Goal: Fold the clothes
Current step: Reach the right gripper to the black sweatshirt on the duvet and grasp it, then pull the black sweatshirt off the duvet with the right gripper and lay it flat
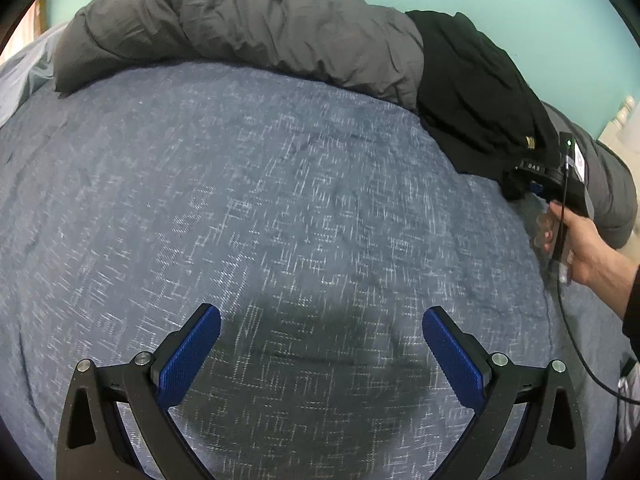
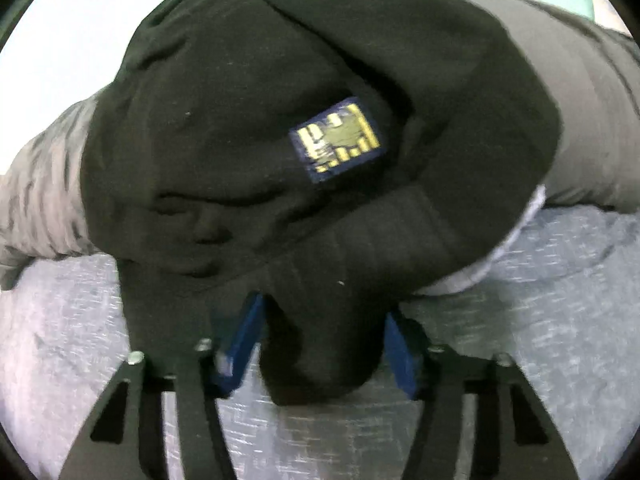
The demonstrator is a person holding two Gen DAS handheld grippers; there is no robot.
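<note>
Pick-up step: right gripper (image 2: 320, 344) clenched on black garment (image 2: 248, 120) hem at bed's (image 1: 280, 184) two o'clock; left gripper (image 1: 322, 344) released; next, lift clear

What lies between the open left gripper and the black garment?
Only bare blue bedspread lies between the left gripper and the black garment, as the left wrist view shows. Nothing rests on that stretch.
</note>
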